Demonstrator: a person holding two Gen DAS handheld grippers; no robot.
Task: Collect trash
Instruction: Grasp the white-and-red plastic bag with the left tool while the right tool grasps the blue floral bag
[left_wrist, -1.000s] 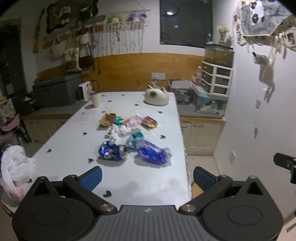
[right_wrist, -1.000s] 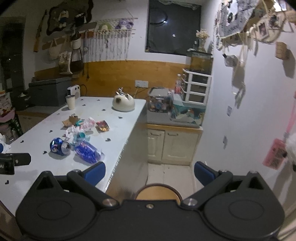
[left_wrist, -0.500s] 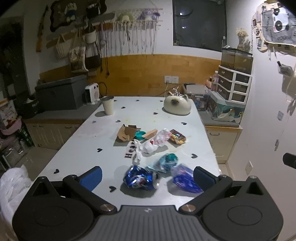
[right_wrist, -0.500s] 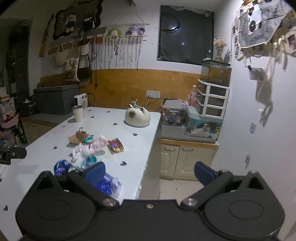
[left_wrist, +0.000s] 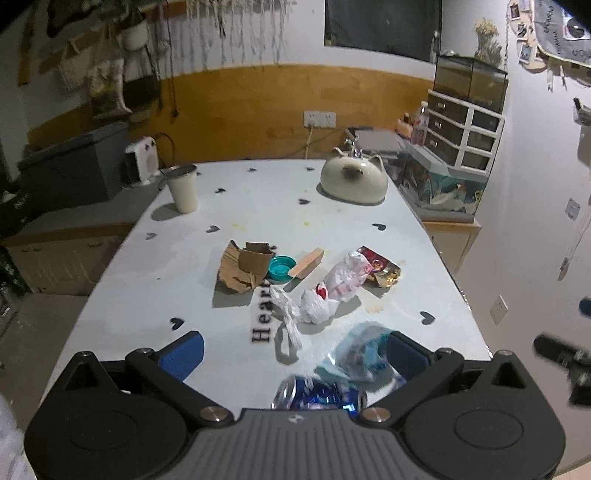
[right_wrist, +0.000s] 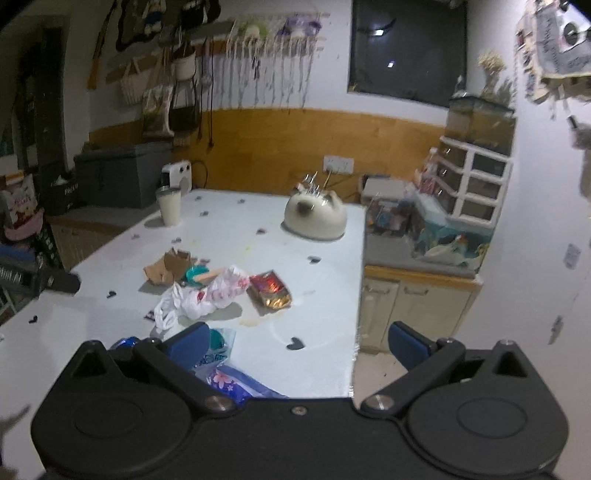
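Note:
Trash lies in a loose pile on the white table (left_wrist: 110, 280): torn cardboard (left_wrist: 243, 267), a teal lid (left_wrist: 282, 268), a white plastic bag (left_wrist: 325, 291), a shiny red-gold snack wrapper (left_wrist: 382, 266), a clear blue wrapper (left_wrist: 364, 350) and a crushed blue can (left_wrist: 319, 395). My left gripper (left_wrist: 293, 350) hovers open over the can and the blue wrapper, holding nothing. My right gripper (right_wrist: 295, 341) is open above the table's right front corner, near the snack wrapper (right_wrist: 270, 294), the plastic bag (right_wrist: 207, 295) and a blue flowered wrapper (right_wrist: 236, 382).
A cream cat-shaped pot (left_wrist: 354, 181) and a metal-rimmed cup (left_wrist: 183, 188) stand at the far end of the table. Right of the table edge is a gap down to the floor (right_wrist: 373, 373), then cabinets (right_wrist: 417, 310). The other gripper's body shows at the left (right_wrist: 37, 277).
Both grippers have moved forward over the table toward the trash pile, which now looms larger. The can and the blue wrapper have come in under my left gripper. Both stay open.

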